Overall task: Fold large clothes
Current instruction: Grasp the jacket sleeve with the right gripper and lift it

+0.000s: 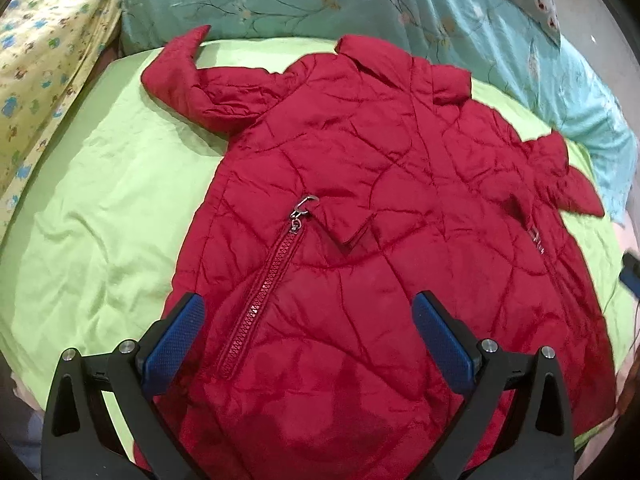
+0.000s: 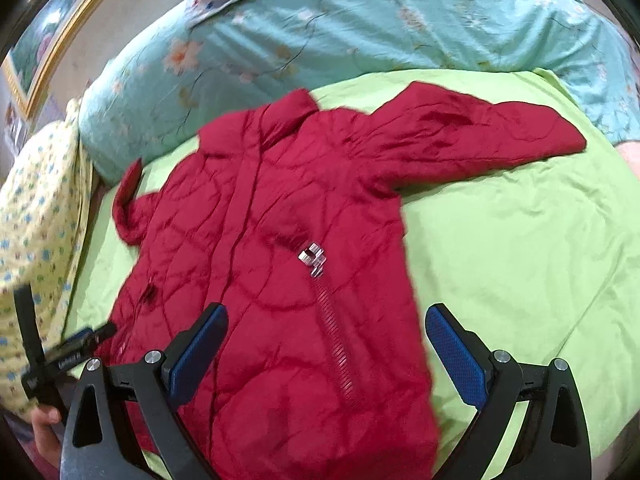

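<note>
Both the left gripper (image 1: 308,320) and right gripper (image 2: 326,330) hover spread and empty over the flat red jacket (image 1: 360,200), so folding seems unstarted; a sleeve (image 2: 472,132) probably needs pinching first.

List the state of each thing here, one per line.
Jacket: spread flat on the sheet, unfolded, held by neither gripper.
Zipper: closed on the visible stretch.
Sleeve: stretched out sideways.
Sheet: wrinkled.
Left gripper: open, above the hem.
Right gripper: open, above the hem.
</note>
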`<state>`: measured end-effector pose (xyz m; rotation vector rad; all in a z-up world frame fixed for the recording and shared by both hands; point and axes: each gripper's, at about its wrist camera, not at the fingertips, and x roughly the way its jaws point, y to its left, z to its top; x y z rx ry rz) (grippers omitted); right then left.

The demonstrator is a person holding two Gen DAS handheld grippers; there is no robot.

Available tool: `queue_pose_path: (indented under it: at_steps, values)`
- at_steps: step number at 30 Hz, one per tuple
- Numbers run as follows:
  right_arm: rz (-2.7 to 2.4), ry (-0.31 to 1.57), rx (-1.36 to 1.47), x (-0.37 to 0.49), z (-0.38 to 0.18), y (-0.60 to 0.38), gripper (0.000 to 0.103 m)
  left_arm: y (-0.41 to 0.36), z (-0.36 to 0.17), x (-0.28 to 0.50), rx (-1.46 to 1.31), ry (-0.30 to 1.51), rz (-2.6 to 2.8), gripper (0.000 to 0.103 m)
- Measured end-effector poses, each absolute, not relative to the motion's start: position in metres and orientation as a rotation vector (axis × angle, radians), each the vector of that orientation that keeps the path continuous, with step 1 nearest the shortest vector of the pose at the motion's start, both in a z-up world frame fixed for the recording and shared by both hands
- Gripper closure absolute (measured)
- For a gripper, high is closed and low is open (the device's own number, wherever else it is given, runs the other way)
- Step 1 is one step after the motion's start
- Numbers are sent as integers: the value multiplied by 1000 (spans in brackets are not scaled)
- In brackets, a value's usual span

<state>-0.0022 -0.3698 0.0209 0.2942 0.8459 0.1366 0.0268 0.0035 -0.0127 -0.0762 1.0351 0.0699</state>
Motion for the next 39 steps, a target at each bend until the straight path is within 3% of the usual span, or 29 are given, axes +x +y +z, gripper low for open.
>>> queue_pose_path:
  at_steps: [13, 20, 31, 34, 35, 39]
  values:
    - [-85, 809, 537, 74, -16, -511, 5, -12, -24, 58, 7, 1082, 16, 0]
    - [-198, 782, 661, 122, -47, -579, 15, -22, -30, 76, 8, 1081, 21, 0]
    - [-311, 699, 820, 171, -78, -655, 42, -24, -44, 99, -14, 1098, 32, 0]
    - [-299, 703, 840, 182, -84, -659, 64, -24, -49, 106, -25, 1112, 35, 0]
    - [-273, 696, 843, 184, -84, -659, 76, -25, -51, 107, -25, 1115, 35, 0]
    - [-200, 638, 806, 183, -70, -646, 87, -27, -54, 112, -24, 1116, 28, 0]
